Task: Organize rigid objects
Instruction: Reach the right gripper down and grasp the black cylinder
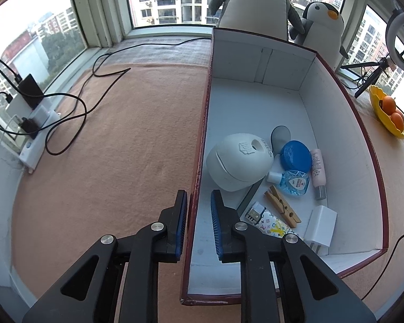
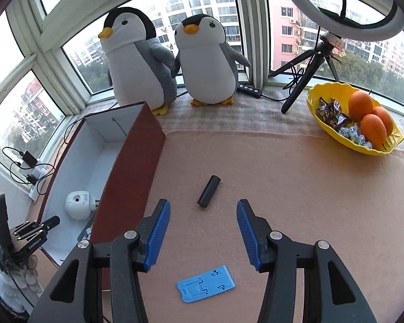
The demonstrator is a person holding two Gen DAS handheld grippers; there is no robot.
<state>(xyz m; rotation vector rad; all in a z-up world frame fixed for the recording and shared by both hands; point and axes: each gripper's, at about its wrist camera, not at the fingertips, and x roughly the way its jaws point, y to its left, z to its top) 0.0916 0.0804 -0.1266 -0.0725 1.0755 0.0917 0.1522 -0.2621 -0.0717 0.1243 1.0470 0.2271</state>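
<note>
A red-brown box (image 1: 282,64) with a white inside stands on the peach cloth. My left gripper (image 1: 198,193) straddles its left wall near the front corner, pads slightly apart from the wall, so it is open. Inside lie a white round device (image 1: 239,161), a blue tin (image 1: 295,156), an eye-drop bottle (image 1: 293,181), a pink tube (image 1: 317,169), a wooden clothespin (image 1: 282,206), a patterned lighter (image 1: 269,222) and a white charger (image 1: 321,226). My right gripper (image 2: 202,203) is open above the cloth beside the box (image 2: 132,161). A black cylinder (image 2: 208,191) lies just ahead of it, a blue card (image 2: 205,284) under it.
Two plush penguins (image 2: 204,62) stand on the sill behind the box. A yellow bowl (image 2: 320,122) with oranges and sweets sits at the back right, near a ring-light tripod (image 2: 304,75). A power strip with cables (image 1: 35,123) lies at the left edge.
</note>
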